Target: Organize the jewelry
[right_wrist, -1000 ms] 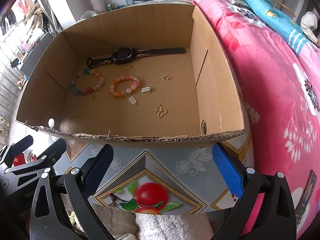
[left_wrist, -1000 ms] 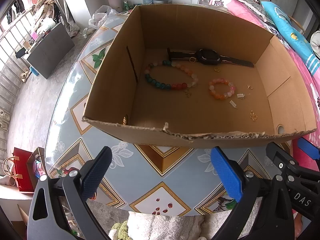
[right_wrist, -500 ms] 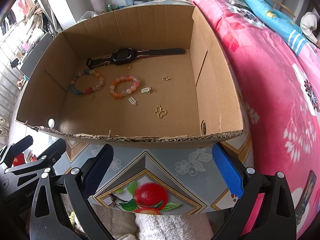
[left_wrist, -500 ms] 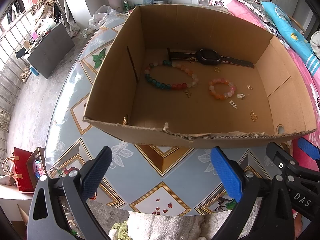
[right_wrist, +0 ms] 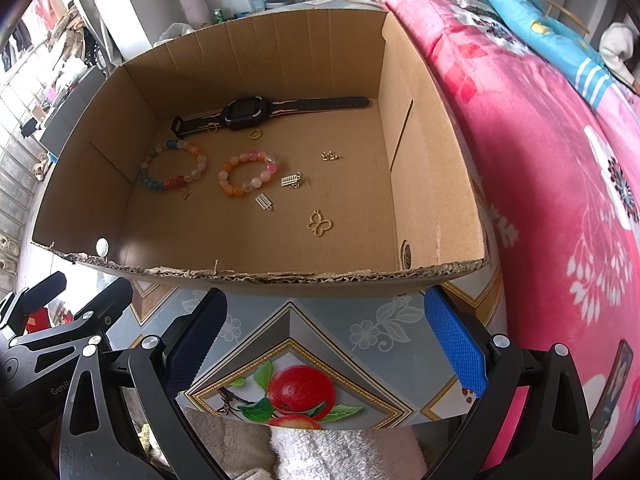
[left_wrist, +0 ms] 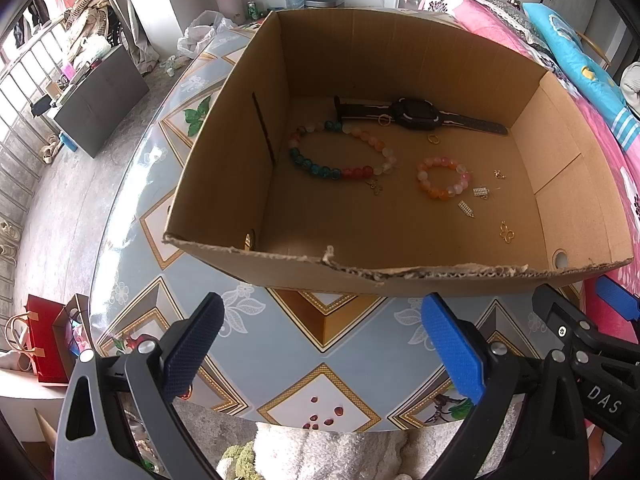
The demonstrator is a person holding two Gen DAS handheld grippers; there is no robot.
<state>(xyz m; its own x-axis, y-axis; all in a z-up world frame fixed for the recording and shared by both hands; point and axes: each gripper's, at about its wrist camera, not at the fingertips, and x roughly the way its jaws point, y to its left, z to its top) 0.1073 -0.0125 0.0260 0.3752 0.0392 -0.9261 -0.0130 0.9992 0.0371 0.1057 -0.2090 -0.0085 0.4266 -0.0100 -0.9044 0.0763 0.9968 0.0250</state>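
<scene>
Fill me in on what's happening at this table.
A person holds a two-finger gripper in each hand in front of a cardboard box on a patterned table. The left gripper and right gripper are both open, holding nothing, outside the box. Inside lie a black watch, a multicolour bead bracelet, a pink-orange bead bracelet, a gold butterfly charm and smaller bits. Nothing is being handled yet.

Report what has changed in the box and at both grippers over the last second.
Nothing visibly changed. The left gripper and right gripper hang open and empty before the cardboard box; the watch and bracelets lie as before.
</scene>
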